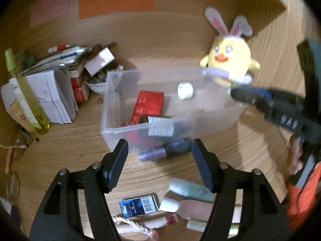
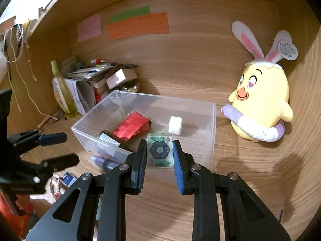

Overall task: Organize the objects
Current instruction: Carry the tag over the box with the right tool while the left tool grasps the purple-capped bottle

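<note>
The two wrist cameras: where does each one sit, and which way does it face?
Left wrist: on the left gripper, jaws open, looking down at the purple bottle before the clear bin; right gripper at right.
Right wrist: on the right gripper, holding a green tile at the bin's near wall; left gripper at left.
Shared: bin, yellow chick plush, white cube.

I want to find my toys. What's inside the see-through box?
Inside the clear box: a red packet, a dark bottle with a label and a small white block. Anything beneath the packet and bottle is hidden.
</note>
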A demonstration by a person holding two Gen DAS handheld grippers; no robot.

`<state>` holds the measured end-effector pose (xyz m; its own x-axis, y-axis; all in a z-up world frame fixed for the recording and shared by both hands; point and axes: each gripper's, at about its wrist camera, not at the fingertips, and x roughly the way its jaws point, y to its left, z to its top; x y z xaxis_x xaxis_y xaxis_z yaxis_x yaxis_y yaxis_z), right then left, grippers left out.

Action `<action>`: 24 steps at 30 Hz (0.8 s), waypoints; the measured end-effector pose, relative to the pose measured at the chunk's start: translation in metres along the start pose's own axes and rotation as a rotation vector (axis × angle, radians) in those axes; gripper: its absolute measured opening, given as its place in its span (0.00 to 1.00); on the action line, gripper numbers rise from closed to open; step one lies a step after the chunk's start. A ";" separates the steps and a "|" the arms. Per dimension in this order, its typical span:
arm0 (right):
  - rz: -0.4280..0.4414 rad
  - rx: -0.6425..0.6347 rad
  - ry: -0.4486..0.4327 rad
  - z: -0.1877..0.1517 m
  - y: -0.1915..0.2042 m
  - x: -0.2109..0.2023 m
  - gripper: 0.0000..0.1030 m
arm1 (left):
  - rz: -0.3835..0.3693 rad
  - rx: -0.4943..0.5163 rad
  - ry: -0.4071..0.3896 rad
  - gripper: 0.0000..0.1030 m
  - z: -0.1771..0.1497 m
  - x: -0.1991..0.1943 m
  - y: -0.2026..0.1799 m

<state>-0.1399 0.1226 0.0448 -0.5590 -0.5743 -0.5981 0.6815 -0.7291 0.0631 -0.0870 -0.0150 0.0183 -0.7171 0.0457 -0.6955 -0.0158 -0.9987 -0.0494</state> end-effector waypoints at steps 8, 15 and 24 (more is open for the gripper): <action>0.011 0.020 0.032 0.002 -0.008 0.009 0.22 | -0.045 0.082 0.152 0.64 0.000 0.049 -0.008; 0.004 -0.002 0.051 0.008 -0.007 0.017 0.22 | -0.064 0.102 0.194 0.66 0.001 0.065 -0.013; -0.001 -0.028 0.087 0.016 -0.002 0.034 0.22 | -0.069 0.193 0.192 0.67 -0.003 0.062 -0.030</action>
<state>-0.1678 0.0983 0.0367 -0.5170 -0.5384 -0.6655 0.6948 -0.7180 0.0411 -0.1283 0.0176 -0.0254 -0.5650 0.0992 -0.8191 -0.2054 -0.9784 0.0232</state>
